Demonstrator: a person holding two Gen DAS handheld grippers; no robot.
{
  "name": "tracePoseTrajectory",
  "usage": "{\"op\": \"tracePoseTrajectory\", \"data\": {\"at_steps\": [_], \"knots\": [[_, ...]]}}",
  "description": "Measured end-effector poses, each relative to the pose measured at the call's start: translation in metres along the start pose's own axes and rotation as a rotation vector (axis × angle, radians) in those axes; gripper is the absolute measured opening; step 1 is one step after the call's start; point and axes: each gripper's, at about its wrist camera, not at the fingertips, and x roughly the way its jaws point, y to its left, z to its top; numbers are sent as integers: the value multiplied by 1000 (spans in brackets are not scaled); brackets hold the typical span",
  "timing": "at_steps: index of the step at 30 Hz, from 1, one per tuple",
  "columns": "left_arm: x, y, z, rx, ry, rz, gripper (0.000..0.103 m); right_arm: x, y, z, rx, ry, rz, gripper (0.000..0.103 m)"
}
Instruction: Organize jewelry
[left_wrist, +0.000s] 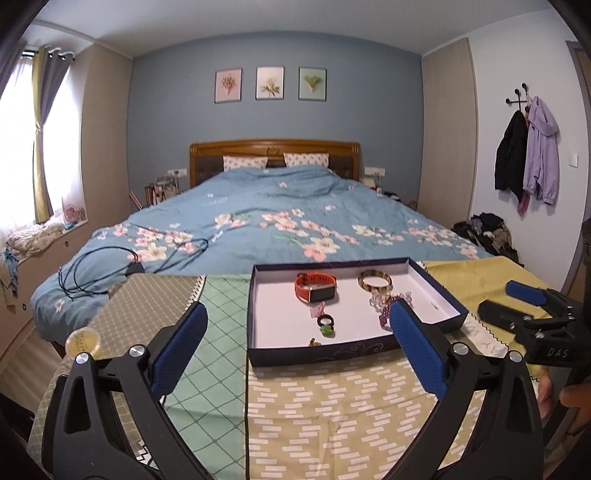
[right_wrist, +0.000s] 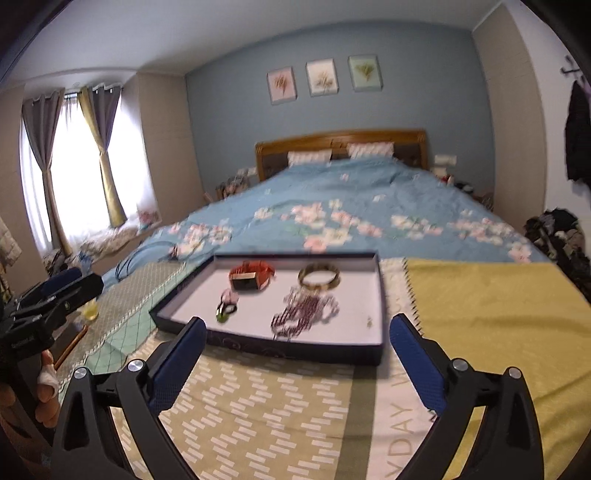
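Both the left gripper (left_wrist: 297, 343) and the right gripper (right_wrist: 297, 356) stand wide apart and empty, just short of the tray (left_wrist: 258, 314). Inside it lie ring (left_wrist: 325, 320), beads (right_wrist: 306, 310), watch (left_wrist: 316, 288) and bangle (left_wrist: 375, 281). Judged from this, enter low over the tray's near wall and pinch one piece alone, starting with the ring nearest that wall.

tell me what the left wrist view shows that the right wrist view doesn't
Only the left wrist view shows the purple jacket on the wall hooks, a black cable on the bed, and the right gripper at its right edge. Only the right wrist view shows the whole curtained window and the left gripper at its left edge. Both show the box holding the orange watch, bangle and purple beads, plus three wall pictures.
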Motion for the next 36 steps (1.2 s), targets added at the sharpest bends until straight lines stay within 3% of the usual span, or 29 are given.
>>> {"op": "tracePoseTrajectory", "data": {"at_steps": [5, 15, 36], "knots": [[-19, 0, -1, -6, -57, 14, 97, -26, 14, -1, -88, -116, -74, 96], [-47, -5, -2, -21, -120, 28, 97, -47, 23, 1, -107, -194, -98, 96], [-73, -2, -5, -68, -161, 21, 97, -63, 31, 0, -115, -238, -123, 96]]}}
